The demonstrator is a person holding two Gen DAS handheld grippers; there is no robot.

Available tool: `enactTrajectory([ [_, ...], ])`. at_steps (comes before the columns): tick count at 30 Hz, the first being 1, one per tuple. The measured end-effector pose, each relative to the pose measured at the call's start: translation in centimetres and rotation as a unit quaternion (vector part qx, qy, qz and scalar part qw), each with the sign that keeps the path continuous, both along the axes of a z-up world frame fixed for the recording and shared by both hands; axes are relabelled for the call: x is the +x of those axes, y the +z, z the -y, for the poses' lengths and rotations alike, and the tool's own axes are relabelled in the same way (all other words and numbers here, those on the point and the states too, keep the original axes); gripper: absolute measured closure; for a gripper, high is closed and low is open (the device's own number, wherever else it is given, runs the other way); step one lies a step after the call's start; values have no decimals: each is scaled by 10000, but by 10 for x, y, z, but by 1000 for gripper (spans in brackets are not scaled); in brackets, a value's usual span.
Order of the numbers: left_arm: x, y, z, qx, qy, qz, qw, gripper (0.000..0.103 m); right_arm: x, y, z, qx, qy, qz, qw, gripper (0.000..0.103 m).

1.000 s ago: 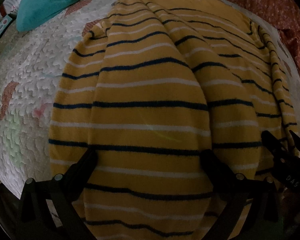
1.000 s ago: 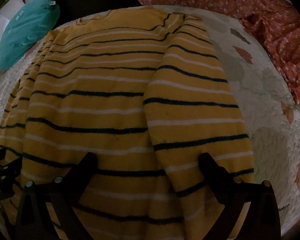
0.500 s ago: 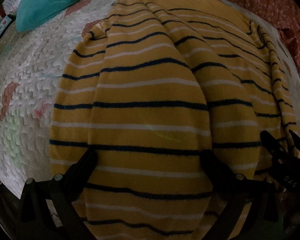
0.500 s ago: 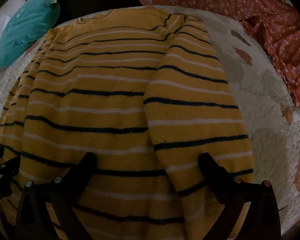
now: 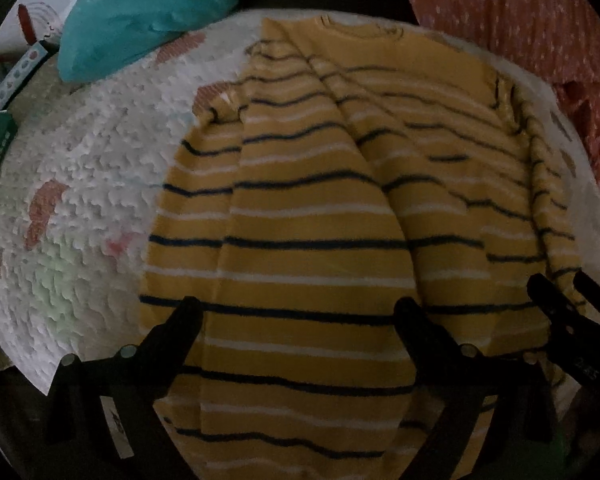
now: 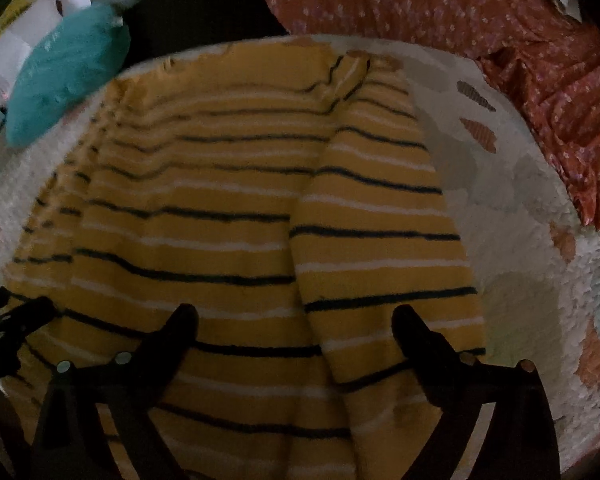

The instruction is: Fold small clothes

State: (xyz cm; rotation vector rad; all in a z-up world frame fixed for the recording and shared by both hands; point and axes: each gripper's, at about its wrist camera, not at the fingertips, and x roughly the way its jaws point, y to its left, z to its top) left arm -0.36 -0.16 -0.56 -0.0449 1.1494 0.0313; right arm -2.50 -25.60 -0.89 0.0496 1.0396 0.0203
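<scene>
A: Where is the yellow striped sweater (image 5: pixel 312 240) now?

B: It lies flat on the white quilt (image 5: pixel 92 184), with the collar at the far side. Both sleeves are folded inward over the body, so the sweater is a narrow column. I think this is done so the next fold can go from the hem toward the collar.

A: And the left gripper (image 5: pixel 296 312)?

B: Its fingers stand wide apart above the near part of the sweater, over the folded left sleeve. It holds nothing.

A: The right gripper (image 6: pixel 296 316)?

B: The same: spread wide over the near part of the sweater, by the right sleeve (image 6: pixel 380 240), with nothing between the fingers. I judge both are placed at the hem to take it.

A: Other things near the sweater?

B: A teal cloth (image 5: pixel 148 12) beyond its far left corner, an orange flowered fabric (image 6: pixel 480 28) beyond its far right.
</scene>
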Motion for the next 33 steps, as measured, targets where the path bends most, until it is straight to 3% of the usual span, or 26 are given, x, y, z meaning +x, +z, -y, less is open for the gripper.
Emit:
enactTrajectory([
  [6,1,5,-5,-66,-2,118,9999,7,2,7,0,148,-16,68,9999,9],
  [33,-1,6,5,-247,-80,86,9996,7,-14,23,2,96,-20,479,9988,9],
])
